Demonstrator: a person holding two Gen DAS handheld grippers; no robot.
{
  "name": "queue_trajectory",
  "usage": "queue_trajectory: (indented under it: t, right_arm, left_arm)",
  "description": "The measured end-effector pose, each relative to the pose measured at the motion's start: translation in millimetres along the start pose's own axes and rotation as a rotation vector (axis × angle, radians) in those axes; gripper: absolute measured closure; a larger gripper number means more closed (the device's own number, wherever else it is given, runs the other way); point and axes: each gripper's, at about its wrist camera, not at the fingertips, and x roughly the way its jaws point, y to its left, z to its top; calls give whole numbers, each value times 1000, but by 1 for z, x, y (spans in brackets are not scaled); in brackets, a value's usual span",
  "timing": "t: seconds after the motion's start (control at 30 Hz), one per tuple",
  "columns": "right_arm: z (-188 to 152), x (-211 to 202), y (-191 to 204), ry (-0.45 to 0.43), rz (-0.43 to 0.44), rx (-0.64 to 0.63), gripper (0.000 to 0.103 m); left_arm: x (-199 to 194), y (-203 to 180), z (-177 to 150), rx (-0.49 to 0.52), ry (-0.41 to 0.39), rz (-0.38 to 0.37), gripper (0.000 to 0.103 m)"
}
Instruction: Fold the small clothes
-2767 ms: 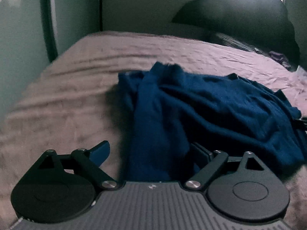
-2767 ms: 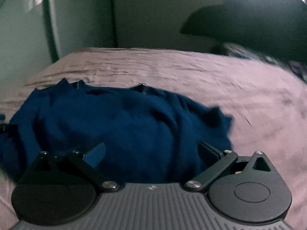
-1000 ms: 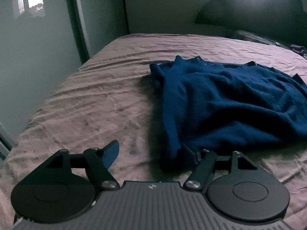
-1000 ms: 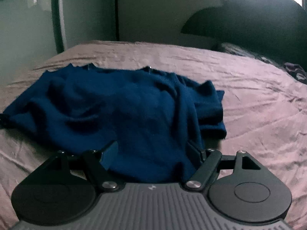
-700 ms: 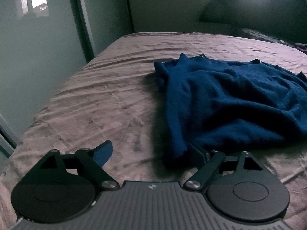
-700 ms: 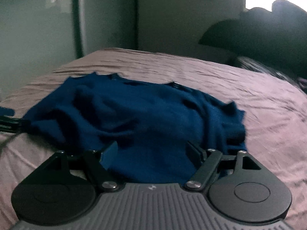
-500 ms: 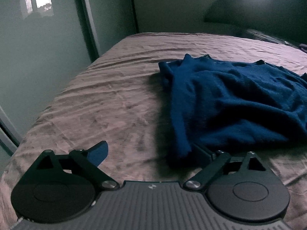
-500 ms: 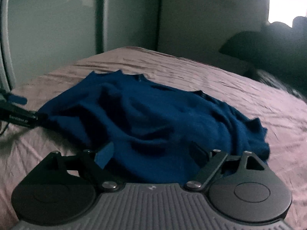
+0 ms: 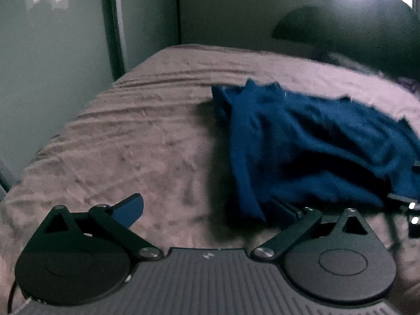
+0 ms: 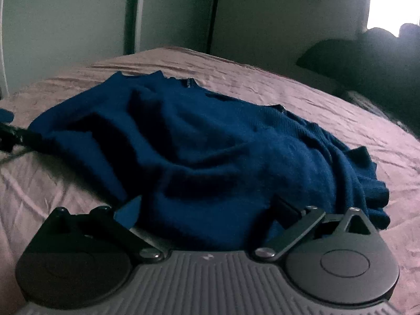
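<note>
A dark blue knitted sweater (image 9: 315, 141) lies rumpled on a mauve bed sheet (image 9: 147, 141). My left gripper (image 9: 207, 207) is open at the sweater's near left corner; its right finger touches the hem, the left finger is over bare sheet. In the right wrist view the sweater (image 10: 210, 141) fills the middle. My right gripper (image 10: 207, 207) is open, with the sweater's near edge lying between its jaws. The left gripper's fingers (image 10: 10, 131) show at the far left edge, and the right gripper (image 9: 409, 210) shows at the right edge of the left wrist view.
The bed's left edge (image 9: 52, 141) drops off beside a pale wall with a dark vertical post (image 9: 115, 26). Dark pillows (image 9: 354, 31) and a dark heap (image 10: 372, 60) sit at the head of the bed under a bright window.
Both grippers have moved closer to the sweater's near edge and lower. The right gripper has swung round to the right side of the sweater. The sweater's hem has bunched up a little.
</note>
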Motion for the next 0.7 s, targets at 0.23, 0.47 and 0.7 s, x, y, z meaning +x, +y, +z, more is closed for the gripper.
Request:
queue_trajectory:
  t: [0.23,0.47,0.7]
  right_arm:
    - [29,-39,36,-197,-88,-186,0]
    - [11,-26,126,-214,-82,-597,1]
    - [1,-3,168,-254,-160,-754,2]
  left_arm:
    - [19,19,59,-59,-22,-17,6]
    - [86,17,114,-71,145,-191,9]
    - [145,16,130,-142,260,-307,9]
